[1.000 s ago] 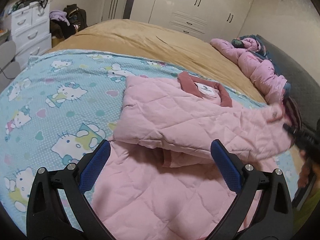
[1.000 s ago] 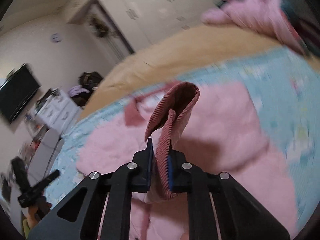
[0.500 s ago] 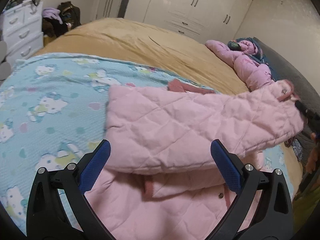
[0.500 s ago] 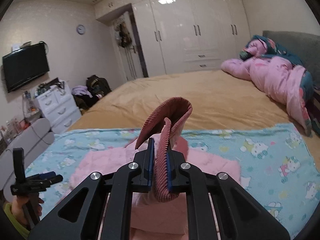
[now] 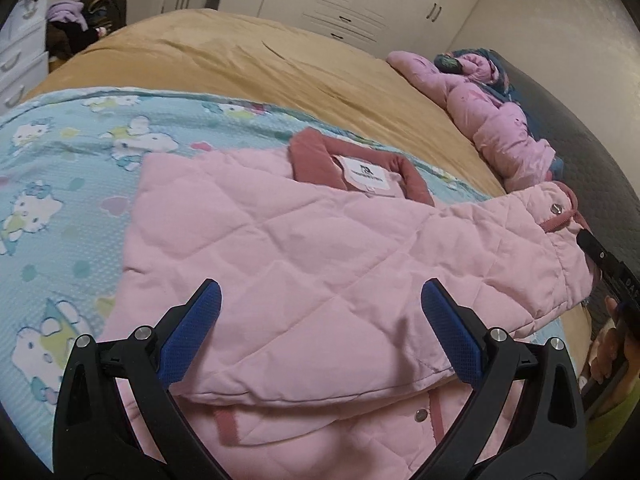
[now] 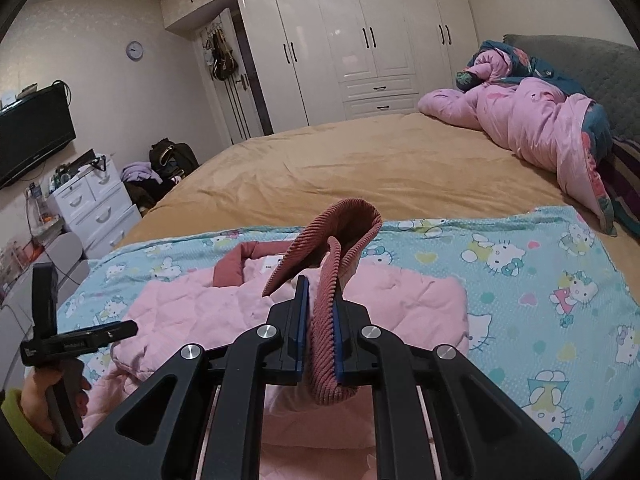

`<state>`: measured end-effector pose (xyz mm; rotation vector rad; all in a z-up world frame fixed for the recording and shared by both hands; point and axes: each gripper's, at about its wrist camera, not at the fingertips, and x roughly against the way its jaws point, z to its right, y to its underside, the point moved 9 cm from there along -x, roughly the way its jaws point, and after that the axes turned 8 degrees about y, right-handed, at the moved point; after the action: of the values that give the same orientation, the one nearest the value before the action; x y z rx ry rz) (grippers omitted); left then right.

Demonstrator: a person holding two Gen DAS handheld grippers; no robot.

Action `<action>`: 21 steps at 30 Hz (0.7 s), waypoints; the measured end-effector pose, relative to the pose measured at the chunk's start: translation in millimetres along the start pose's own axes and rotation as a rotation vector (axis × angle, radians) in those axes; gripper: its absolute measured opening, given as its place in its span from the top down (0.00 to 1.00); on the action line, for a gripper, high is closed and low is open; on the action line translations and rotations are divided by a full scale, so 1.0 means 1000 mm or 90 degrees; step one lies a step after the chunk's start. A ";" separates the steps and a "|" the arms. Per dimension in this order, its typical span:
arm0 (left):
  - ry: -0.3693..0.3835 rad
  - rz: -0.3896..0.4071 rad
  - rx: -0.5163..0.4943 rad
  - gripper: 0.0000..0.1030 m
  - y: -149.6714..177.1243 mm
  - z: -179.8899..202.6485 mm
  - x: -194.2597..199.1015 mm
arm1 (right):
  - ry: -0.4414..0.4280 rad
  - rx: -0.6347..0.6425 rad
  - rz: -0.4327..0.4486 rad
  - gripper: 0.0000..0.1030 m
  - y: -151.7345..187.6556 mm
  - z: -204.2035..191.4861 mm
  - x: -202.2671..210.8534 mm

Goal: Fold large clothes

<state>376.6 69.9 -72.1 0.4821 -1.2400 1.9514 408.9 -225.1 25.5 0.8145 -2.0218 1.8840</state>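
So the pink quilted jacket (image 5: pixel 304 264) is lying on the Hello Kitty blanket (image 5: pixel 60 160), and a sleeve is getting folded across its body. Landmark is the collar label (image 5: pixel 366 176). Down-left of it, the left gripper (image 5: pixel 320 320) is hovering with jaws spread wide, gripping nothing. Off to the label's right, the right gripper (image 6: pixel 319 332) is pinching the ribbed corduroy cuff (image 6: pixel 328 264) tight. Next move, I'd guess: lay that cuff flat, then let go.
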 end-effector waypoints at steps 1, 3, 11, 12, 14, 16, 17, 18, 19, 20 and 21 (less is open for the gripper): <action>0.002 -0.005 -0.002 0.15 0.002 0.000 -0.004 | 0.000 0.000 -0.002 0.91 0.001 0.000 -0.001; -0.003 -0.018 -0.007 0.26 0.006 0.001 -0.012 | -0.001 -0.002 -0.006 0.91 0.003 0.000 -0.002; -0.019 -0.053 -0.006 0.32 0.021 -0.010 -0.029 | 0.002 -0.012 -0.031 0.91 0.015 0.005 -0.011; -0.021 -0.055 -0.008 0.32 0.023 -0.010 -0.031 | 0.002 -0.013 -0.032 0.91 0.016 0.005 -0.012; -0.022 -0.053 -0.008 0.32 0.025 -0.012 -0.033 | 0.008 -0.014 -0.038 0.90 0.019 0.006 -0.013; -0.023 -0.051 -0.006 0.32 0.026 -0.014 -0.036 | 0.012 -0.014 -0.041 0.90 0.022 0.007 -0.015; -0.023 -0.052 -0.006 0.32 0.027 -0.014 -0.037 | 0.014 -0.013 -0.043 0.90 0.024 0.007 -0.016; -0.024 -0.052 -0.006 0.32 0.027 -0.015 -0.038 | 0.019 -0.012 -0.047 0.90 0.026 0.008 -0.017; -0.025 -0.054 -0.006 0.32 0.027 -0.015 -0.039 | 0.024 -0.011 -0.053 0.89 0.028 0.009 -0.019; -0.026 -0.055 -0.008 0.32 0.028 -0.016 -0.041 | 0.025 -0.010 -0.056 0.88 0.030 0.009 -0.020; -0.027 -0.053 -0.009 0.32 0.028 -0.016 -0.041 | 0.030 -0.010 -0.061 0.86 0.032 0.010 -0.021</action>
<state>382.8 61.0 -122.6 0.5616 -1.2390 1.8697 409.7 -230.3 -14.1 0.8393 -1.9316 1.8164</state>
